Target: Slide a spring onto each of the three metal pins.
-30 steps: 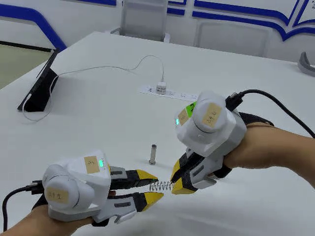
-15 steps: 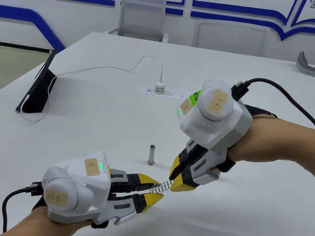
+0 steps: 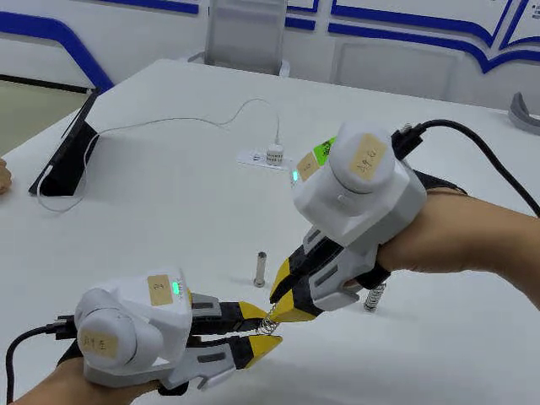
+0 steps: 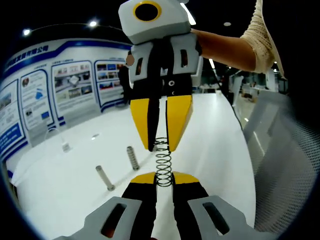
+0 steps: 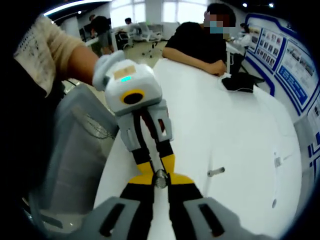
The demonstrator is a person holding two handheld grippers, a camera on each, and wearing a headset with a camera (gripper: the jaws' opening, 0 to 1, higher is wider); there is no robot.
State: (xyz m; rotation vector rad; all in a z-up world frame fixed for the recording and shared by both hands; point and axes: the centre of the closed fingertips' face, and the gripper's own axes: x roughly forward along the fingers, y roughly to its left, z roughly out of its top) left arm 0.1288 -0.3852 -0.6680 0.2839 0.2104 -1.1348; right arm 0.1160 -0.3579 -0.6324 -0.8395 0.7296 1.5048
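While off the pin (image 3: 261, 268), spring (image 4: 163, 164) between left claw (image 4: 164, 180) and right claw (image 4: 161, 146).

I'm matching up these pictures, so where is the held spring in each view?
Head view: spring low centre, below the bare pin.
Left gripper view: spring centre, upright; bare pin to its left.
Right gripper view: spring low centre, seen end-on; bare pin to its right.
Shared landmark: the bare pin.

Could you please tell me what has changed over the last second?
The right gripper has moved toward the left gripper, so less of the spring spans between their tips. Both remain shut on the spring, one at each end. The bare pin stands unmoved on the table.
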